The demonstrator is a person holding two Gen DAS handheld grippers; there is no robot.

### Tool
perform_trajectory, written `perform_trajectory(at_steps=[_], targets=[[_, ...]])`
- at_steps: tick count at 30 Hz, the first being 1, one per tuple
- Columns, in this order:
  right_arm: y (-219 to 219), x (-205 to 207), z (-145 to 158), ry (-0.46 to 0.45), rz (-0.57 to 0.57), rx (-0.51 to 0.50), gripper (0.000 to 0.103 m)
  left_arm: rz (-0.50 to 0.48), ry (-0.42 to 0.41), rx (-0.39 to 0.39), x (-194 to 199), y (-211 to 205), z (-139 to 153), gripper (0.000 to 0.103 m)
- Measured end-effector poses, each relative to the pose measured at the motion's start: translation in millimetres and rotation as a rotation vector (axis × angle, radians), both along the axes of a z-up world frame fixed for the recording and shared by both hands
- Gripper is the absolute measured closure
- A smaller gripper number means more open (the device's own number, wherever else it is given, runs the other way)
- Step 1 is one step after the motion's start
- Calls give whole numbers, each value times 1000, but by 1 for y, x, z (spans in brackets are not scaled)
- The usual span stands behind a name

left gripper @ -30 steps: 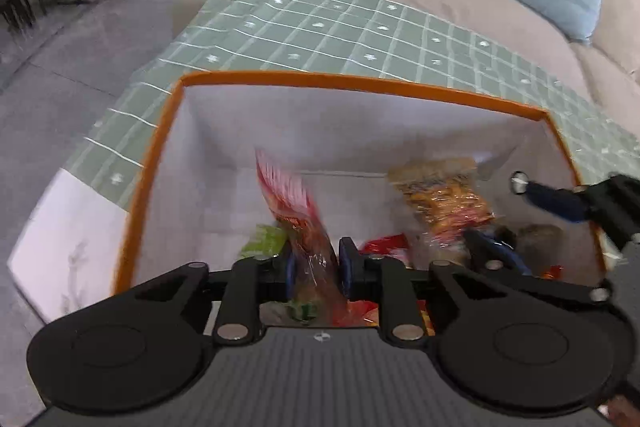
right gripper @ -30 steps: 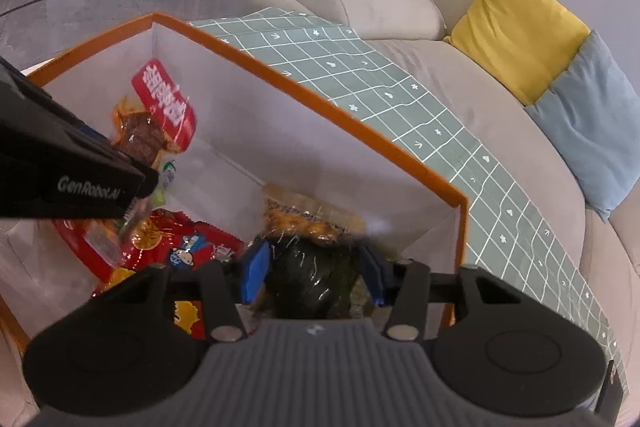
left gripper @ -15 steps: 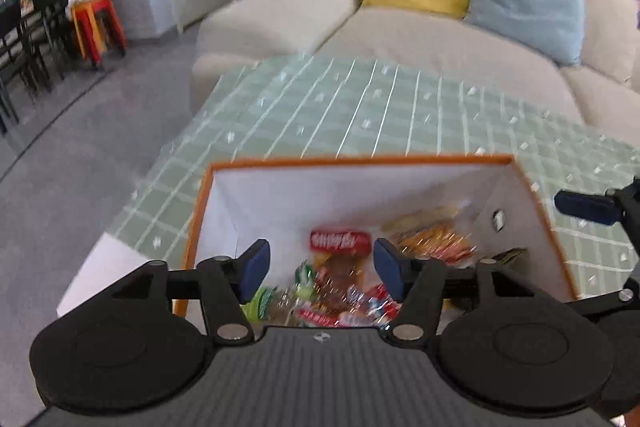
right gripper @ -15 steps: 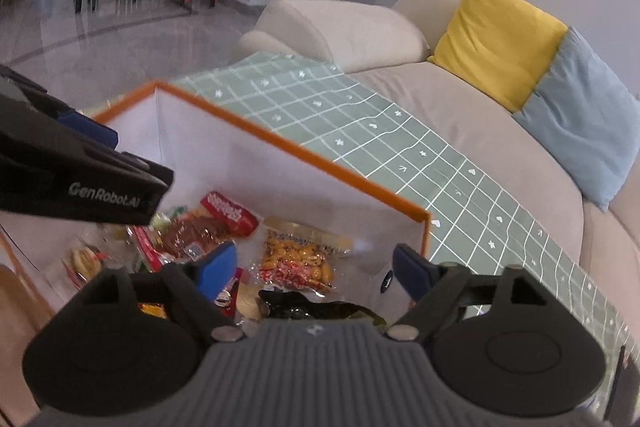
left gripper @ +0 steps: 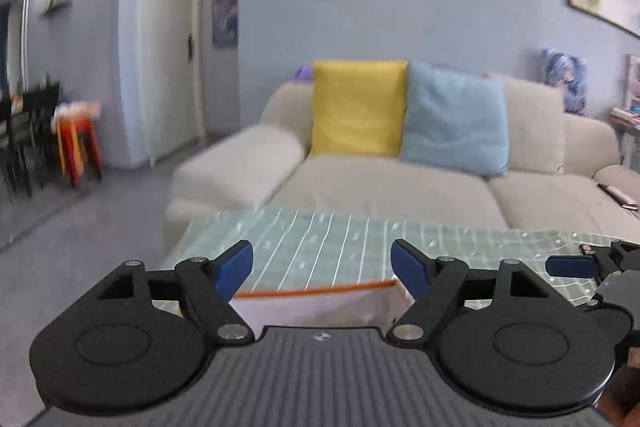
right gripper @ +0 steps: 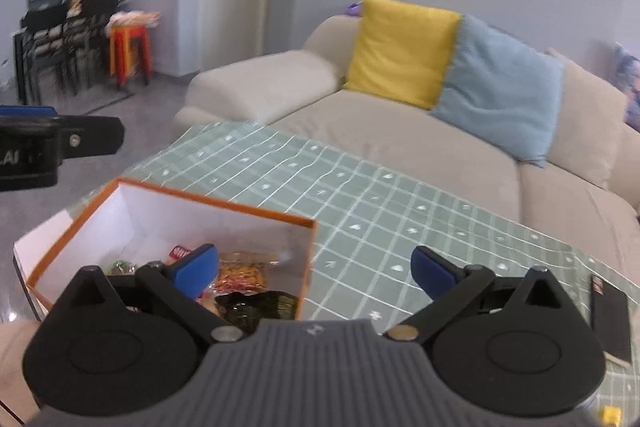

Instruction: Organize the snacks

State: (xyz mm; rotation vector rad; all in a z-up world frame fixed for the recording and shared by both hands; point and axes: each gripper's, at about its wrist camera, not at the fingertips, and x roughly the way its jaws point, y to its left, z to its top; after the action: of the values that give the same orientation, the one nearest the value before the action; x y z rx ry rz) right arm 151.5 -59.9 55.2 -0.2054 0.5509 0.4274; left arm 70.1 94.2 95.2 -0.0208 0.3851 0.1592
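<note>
Over the green checked surface (right gripper: 384,203) you've got both grippers up above the orange-rimmed box (right gripper: 208,203). Your left gripper (left gripper: 322,267) shows its blue fingers (left gripper: 234,269) spread wide, just having opened, with nothing between them, only the box's far rim showing below. Your right gripper (right gripper: 314,269) has just been opening too, and nothing sits between its fingers (right gripper: 434,273). Down in the box lie the snacks: an orange-yellow packet (right gripper: 242,273), a dark green packet (right gripper: 260,309) nearest you, and a red-labelled packet (right gripper: 180,251) further left. Across the surface sits the beige sofa (right gripper: 400,131) with a yellow cushion (right gripper: 402,49) and a blue cushion (right gripper: 498,89) side by side, touching.
</note>
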Motion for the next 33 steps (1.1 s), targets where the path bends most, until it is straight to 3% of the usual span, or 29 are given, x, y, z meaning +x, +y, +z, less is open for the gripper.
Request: perform_trajectory(at_steps=[5,9,15,18,25,33], targets=[[-33,-31,13,-57,-49,24,4,-17,-48,29,-18,-24,-1,9],[-56,-53,12,-97,-89,26,4,-38,-26,40,-27,-38,-12,8],[-85,-79,-1,-56,-117,85,4,-53,53,56,-39,-51,-30,8],[-92,-92,-12,-45,-130,75,4,-58,110,12,-38,-53,-42,8],[-100,-109,-32,-49,-152,49,4,-63,191,31,-41,-69,-73,8],[-96,-109,-45,-19,-144,18,4,-63,245,20,-45,-69,-84,8]])
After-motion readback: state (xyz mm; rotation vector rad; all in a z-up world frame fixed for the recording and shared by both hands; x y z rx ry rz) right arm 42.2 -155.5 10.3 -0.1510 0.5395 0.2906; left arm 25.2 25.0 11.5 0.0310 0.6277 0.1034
